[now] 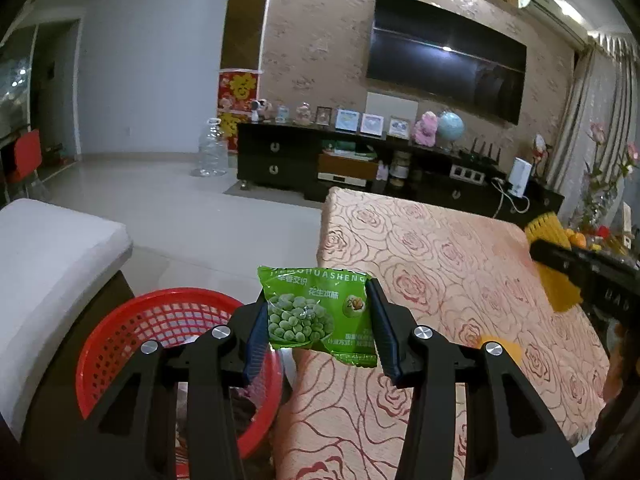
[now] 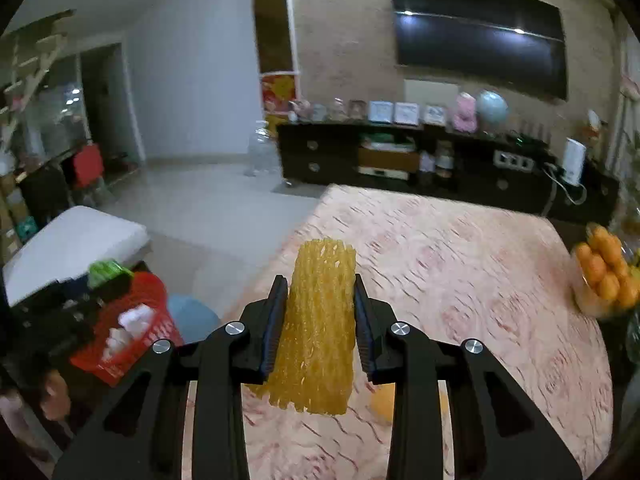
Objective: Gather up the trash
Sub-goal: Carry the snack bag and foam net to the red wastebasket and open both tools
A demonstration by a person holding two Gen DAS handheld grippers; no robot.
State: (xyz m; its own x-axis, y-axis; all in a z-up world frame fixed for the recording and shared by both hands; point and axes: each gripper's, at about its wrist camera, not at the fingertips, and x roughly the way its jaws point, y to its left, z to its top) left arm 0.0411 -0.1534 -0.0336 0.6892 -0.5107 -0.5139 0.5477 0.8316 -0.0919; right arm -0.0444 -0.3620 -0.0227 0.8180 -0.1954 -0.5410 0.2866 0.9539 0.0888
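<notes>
Left wrist view: the left tongs (image 1: 318,320) clamp a green snack packet (image 1: 318,314), lifted clear just above the near edge of the rose-patterned tabletop (image 1: 460,248). A red basket (image 1: 132,332) stands on the floor just left of the tabletop.

Right wrist view: the right tongs (image 2: 320,320) pinch a yellow foam net (image 2: 322,328) above the tabletop (image 2: 460,264). The red basket (image 2: 150,292), left of the tabletop, contains white scraps.
</notes>
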